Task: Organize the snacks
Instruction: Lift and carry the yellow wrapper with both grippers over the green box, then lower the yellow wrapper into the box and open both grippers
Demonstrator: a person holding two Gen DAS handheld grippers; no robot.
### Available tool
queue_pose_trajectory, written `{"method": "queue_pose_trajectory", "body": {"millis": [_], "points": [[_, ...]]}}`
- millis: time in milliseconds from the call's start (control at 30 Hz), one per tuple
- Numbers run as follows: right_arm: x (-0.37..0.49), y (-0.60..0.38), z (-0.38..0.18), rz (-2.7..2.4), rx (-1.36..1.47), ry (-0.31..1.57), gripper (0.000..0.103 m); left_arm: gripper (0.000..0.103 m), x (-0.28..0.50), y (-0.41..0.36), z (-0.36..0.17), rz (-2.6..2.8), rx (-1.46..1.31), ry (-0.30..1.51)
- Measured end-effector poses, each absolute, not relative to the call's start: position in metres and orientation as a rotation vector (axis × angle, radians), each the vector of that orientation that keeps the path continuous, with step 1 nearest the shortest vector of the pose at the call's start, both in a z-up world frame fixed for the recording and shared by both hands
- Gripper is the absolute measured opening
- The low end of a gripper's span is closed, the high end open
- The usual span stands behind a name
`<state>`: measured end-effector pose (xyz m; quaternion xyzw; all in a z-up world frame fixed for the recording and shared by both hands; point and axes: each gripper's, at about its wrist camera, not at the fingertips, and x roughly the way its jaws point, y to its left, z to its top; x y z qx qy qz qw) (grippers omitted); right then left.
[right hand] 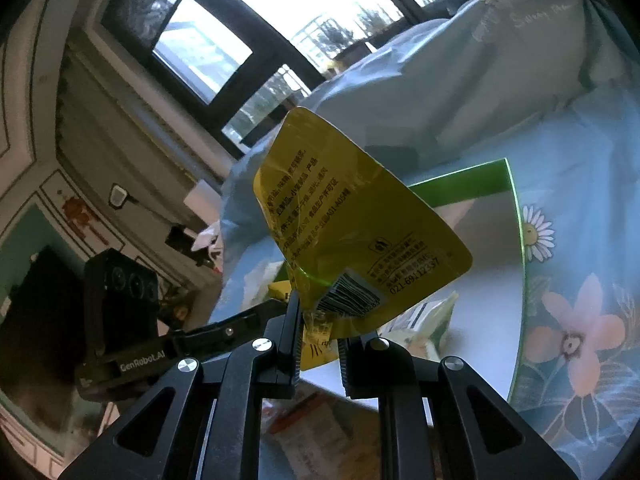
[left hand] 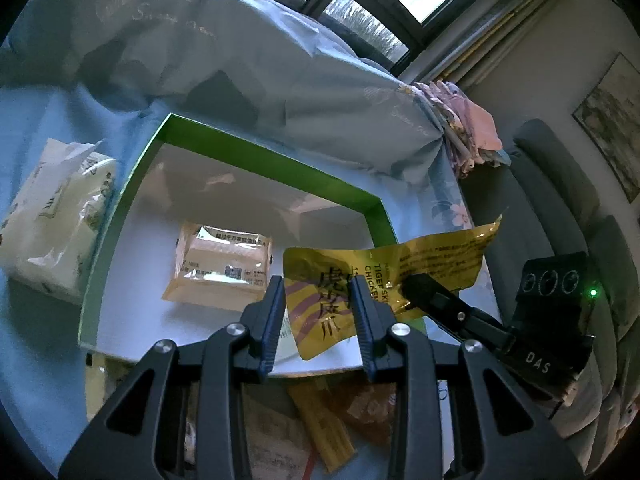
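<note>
1. Right gripper is clamped on one end of the yellow pouch, holding it in the air over the near edge of the box.
2. Left gripper is spread, empty, jaws either side of the pouch's lower corner; touching or not, cannot tell.
3. Step, as I judge it: carrying the pouch into the box. One tan packet already lies flat on the box floor.
4. Next move likely calls for lowering the pouch beside the packet, then letting go; the left may steady the floppy end.
5. Pouch: glossy foil, creased, bent mid-length, barcode near the grip, striped front.
6. More snacks lie below, outside the box.
</note>
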<state>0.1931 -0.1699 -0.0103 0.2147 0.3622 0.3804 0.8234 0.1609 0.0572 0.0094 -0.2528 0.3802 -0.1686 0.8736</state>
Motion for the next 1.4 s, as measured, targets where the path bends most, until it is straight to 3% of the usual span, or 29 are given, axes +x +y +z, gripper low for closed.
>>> {"method": "queue_pose_trajectory", "body": {"millis": [967, 1000, 1067, 1133, 1200, 1300, 1400], "points": [[0.219, -0.15, -0.026, 0.725, 0.373, 0.899, 0.017, 0.038, 0.187, 0.054, -0.015, -0.275, -0.48, 0.84], [0.219, -0.15, -0.026, 0.72, 0.369, 0.901, 0.017, 0.039, 0.187, 0.054, -0.016, -0.272, -0.476, 0.839], [0.221, -0.149, -0.026, 0.688, 0.349, 0.91, 0.018, 0.054, 0.187, 0.052, -0.014, -0.259, -0.459, 0.83], [0.222, -0.148, -0.025, 0.652, 0.329, 0.92, 0.035, 0.063, 0.185, 0.052, -0.013, -0.251, -0.446, 0.817], [0.223, -0.149, -0.025, 0.636, 0.323, 0.921, 0.046, 0.063, 0.184, 0.049, -0.01, -0.252, -0.434, 0.809], [0.22, -0.151, -0.022, 0.629, 0.313, 0.908, 0.046, 0.063, 0.183, 0.048, -0.008, -0.239, -0.414, 0.797], [0.215, -0.155, -0.019, 0.621, 0.314, 0.898, 0.046, 0.071, 0.179, 0.047, -0.004, -0.237, -0.395, 0.789]]}}
